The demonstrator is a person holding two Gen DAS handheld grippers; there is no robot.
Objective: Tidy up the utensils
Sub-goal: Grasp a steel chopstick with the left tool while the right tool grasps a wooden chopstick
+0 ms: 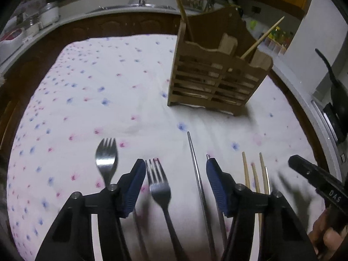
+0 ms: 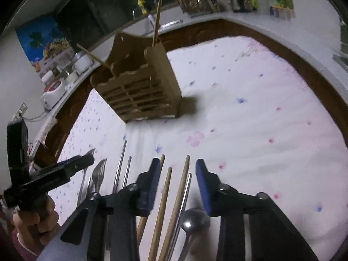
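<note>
Your left gripper point(image 1: 175, 174) hangs wide, empty, over a fork point(image 1: 159, 187); your right gripper point(image 2: 175, 174), equally wide, straddles wooden chopsticks point(image 2: 171, 198). Blur probably hides spacing: closing could catch neighbouring pieces. The wooden caddy point(image 1: 215, 74) stands beyond.

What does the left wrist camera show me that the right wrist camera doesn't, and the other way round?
Only the left wrist view: both forks in full, a spork-like fork left of the left gripper and a dark fork between its open fingers.

Only the right wrist view: a metal spoon lying under the open right gripper, and the blue poster on the wall.

Both: the wooden caddy with two chopsticks standing in it, the floral tablecloth, loose wooden chopsticks and metal chopsticks.
</note>
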